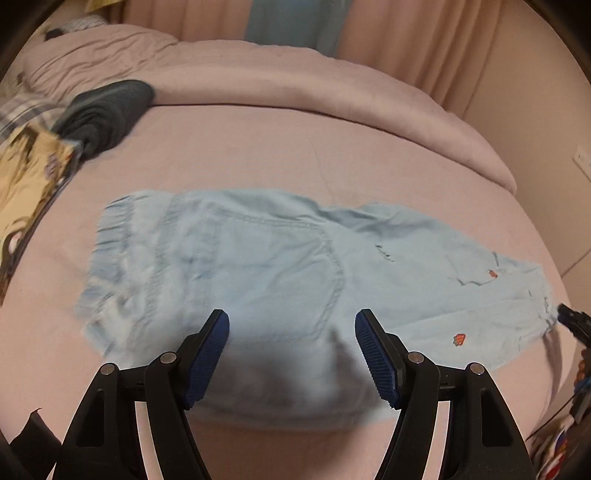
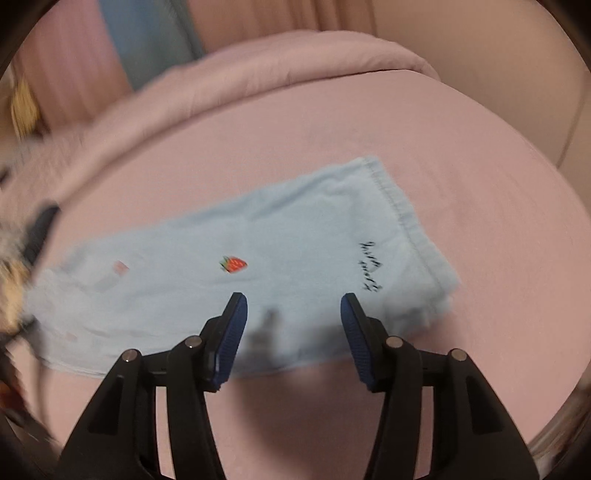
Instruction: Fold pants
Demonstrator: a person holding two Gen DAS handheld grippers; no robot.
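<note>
Light blue pants lie flat on the pink bed, waistband at the left, legs folded together and running right. My left gripper is open and empty, hovering over the seat area near the pants' near edge. In the right wrist view the leg end of the pants shows, with a strawberry patch and the hem at the right. My right gripper is open and empty, just above the leg's near edge. It also shows in the left wrist view, at the hem.
A rolled pink duvet lies along the far side of the bed. A dark grey garment and a printed yellow item sit at the far left. Curtains hang behind. The pink sheet surrounds the pants.
</note>
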